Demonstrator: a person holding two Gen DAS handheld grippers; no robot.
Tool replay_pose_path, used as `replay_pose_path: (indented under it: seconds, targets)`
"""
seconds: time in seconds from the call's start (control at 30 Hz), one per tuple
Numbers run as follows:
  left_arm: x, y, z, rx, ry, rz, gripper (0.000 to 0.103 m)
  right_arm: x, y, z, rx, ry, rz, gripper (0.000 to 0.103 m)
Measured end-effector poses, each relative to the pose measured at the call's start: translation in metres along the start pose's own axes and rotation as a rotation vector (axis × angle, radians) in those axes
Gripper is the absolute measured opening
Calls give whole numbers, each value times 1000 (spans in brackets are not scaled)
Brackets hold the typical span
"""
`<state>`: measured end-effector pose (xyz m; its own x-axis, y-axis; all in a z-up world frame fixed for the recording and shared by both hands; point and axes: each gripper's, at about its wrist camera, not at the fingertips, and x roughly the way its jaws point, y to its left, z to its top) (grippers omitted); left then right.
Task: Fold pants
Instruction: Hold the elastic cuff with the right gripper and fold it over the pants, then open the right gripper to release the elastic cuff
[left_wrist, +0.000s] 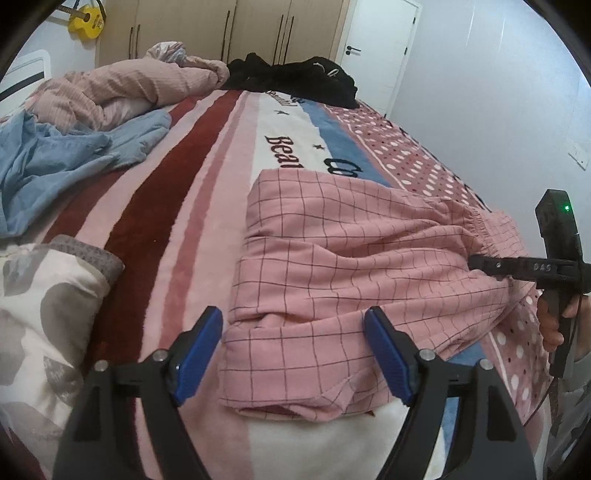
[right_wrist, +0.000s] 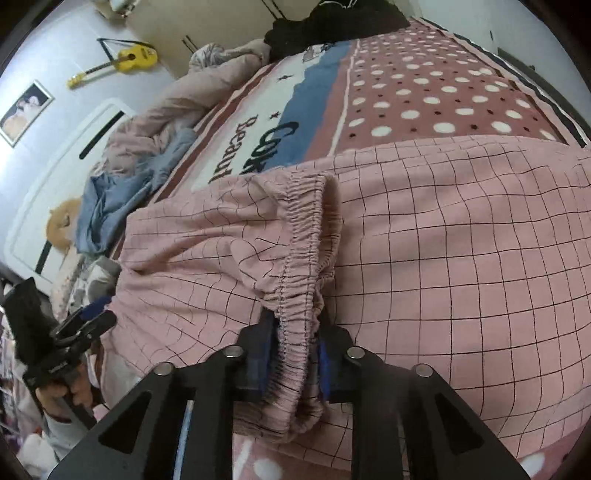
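Observation:
The pink checked pants lie folded over on the bed's striped blanket. My left gripper is open, its blue pads either side of the near leg ends, just above the cloth. My right gripper is shut on the pants' gathered elastic waistband. In the left wrist view the right gripper shows at the right, its tip in the fabric. In the right wrist view the left gripper shows at the far left, held by a hand. The pants fill that view.
A blue garment and a pink quilt lie at the bed's left. Black clothes sit at the far end. A patterned pillow is near left. The bed's right edge meets a white wall.

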<state>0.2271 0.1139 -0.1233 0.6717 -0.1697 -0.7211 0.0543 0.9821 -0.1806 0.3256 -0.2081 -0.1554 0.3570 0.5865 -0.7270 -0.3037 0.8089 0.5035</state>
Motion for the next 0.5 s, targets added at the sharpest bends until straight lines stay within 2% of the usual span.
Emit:
replay_pose_path:
  seconds: [0.03,0.07,0.17,0.27,0.33,0.5]
  targets:
    - [-4,1,0,2,-12,-8,76,-7,-1,0,7,-20,5,31]
    - [-7,1,0,1,-19,-14,76,-15,-2,1,8,-45,1,35]
    - [-12,0,-1,-2,-25,-44,76,-41,0,2,-33,-120,-38,35]
    - [-8,-3,-6,15,-3,-56,76,-55,13,1,-71,-149,0,35]
    - [-5,-5,-10,37,9,-42,75,-55,26,-4,-110,-135,41,35]
    - [2,-3,-20,56,47,-23,75,-32,53,-34,-198,-32,176,35]
